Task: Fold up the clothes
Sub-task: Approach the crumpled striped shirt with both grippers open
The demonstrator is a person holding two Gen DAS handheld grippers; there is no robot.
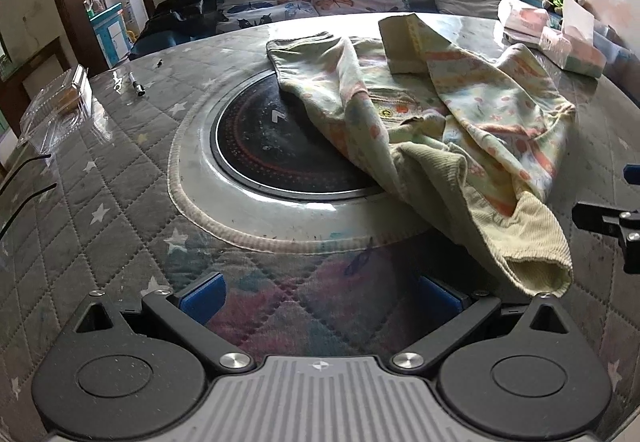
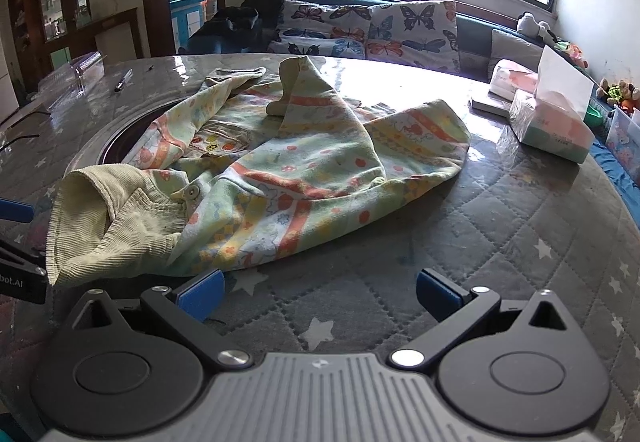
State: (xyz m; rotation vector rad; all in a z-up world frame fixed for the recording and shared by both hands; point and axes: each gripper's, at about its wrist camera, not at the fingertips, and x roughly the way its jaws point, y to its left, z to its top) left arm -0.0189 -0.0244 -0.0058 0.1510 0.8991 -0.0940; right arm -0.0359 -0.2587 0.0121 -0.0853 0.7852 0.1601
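While the crumpled jacket (image 2: 280, 162) lies on the table (image 2: 520, 242), both tongs — left (image 1: 320, 300), right (image 2: 318, 296) — hover low, spread wide, empty.

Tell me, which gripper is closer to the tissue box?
Right. The tissue box sits ahead and right of the right gripper; the left gripper is farther, across the garment.

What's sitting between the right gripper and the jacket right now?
Nothing: in the right wrist view only bare quilted table cover lies between the open right gripper and the jacket.
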